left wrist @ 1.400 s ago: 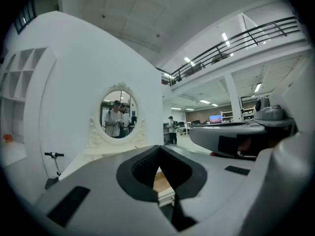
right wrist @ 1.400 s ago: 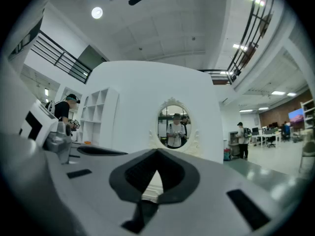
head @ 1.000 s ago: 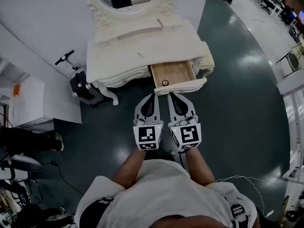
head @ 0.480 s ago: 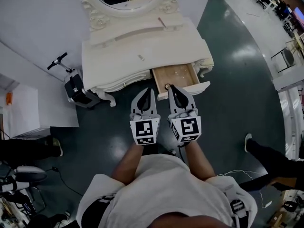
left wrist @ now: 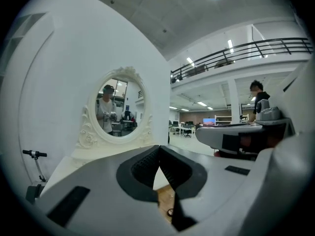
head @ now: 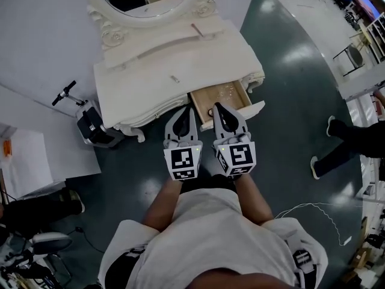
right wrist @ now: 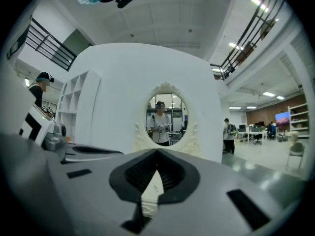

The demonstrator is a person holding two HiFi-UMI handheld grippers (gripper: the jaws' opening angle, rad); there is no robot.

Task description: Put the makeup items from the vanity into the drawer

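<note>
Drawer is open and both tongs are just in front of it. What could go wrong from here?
1. The right tongs are shut, and in the head view they overlap the front edge of the drawer. Going forward may knock it or the round item inside.
2. A small piece and a pink stick lie loose on the vanity. The shut left tongs could push them off.
3. A passer-by is close on the right and might get bumped.

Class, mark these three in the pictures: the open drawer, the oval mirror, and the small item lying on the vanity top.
open drawer point(head: 222, 95): head view, bare wooden bottom.
oval mirror point(right wrist: 166, 114): right gripper view, centre of the glass.
small item point(head: 175, 78): head view, its middle.
</note>
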